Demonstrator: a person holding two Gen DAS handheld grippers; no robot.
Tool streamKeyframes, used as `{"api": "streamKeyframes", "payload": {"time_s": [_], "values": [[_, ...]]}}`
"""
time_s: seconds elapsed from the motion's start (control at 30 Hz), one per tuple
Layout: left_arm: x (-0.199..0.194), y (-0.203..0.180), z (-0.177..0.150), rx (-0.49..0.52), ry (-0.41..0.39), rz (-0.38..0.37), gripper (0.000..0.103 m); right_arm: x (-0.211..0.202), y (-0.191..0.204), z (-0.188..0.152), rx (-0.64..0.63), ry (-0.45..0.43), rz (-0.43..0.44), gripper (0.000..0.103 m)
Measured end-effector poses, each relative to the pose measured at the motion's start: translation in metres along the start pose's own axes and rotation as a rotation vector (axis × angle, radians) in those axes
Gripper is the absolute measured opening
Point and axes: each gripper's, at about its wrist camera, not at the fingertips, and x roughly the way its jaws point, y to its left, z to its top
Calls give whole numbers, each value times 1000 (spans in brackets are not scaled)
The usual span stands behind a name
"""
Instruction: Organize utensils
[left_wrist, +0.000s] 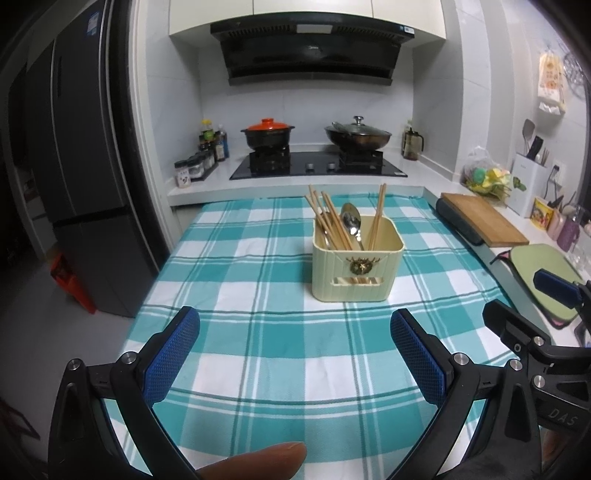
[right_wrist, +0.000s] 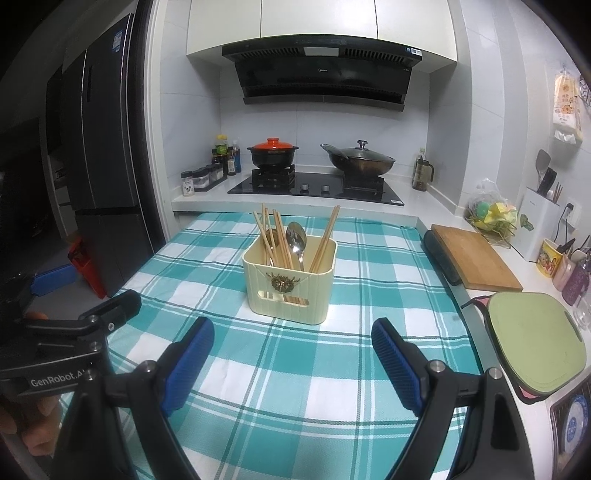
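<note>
A cream utensil holder (left_wrist: 354, 271) (right_wrist: 290, 286) stands on the teal checked tablecloth (left_wrist: 258, 332) (right_wrist: 295, 369). Several wooden chopsticks (left_wrist: 330, 221) (right_wrist: 275, 236) and a metal spoon (left_wrist: 351, 218) (right_wrist: 296, 238) stand upright in it. My left gripper (left_wrist: 295, 350) is open and empty, held above the cloth well short of the holder. My right gripper (right_wrist: 293, 362) is open and empty too, in front of the holder. The right gripper's fingers (left_wrist: 554, 288) show at the right edge of the left wrist view; the left gripper's finger (right_wrist: 114, 306) shows at the left of the right wrist view.
Behind the table is a hob (left_wrist: 317, 166) with an orange-lidded pot (left_wrist: 267, 134) and a wok (left_wrist: 356, 136). A wooden cutting board (right_wrist: 476, 258) and a green board (right_wrist: 535, 339) lie on the right counter. A dark fridge (left_wrist: 85, 166) stands at left.
</note>
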Motion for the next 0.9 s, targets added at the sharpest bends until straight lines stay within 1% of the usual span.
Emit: {"api": "streamKeyframes", "payload": {"time_s": [0.27, 0.43, 0.9], "values": [[0, -1, 2, -6, 7, 2, 103, -4, 0, 1, 6, 3, -12, 89], [-1, -3, 3, 2, 0, 34, 103, -5, -2, 1, 9, 7, -29, 89], [-2, -5, 3, 6, 6, 38, 103, -8, -2, 3, 6, 11, -47, 89]]}}
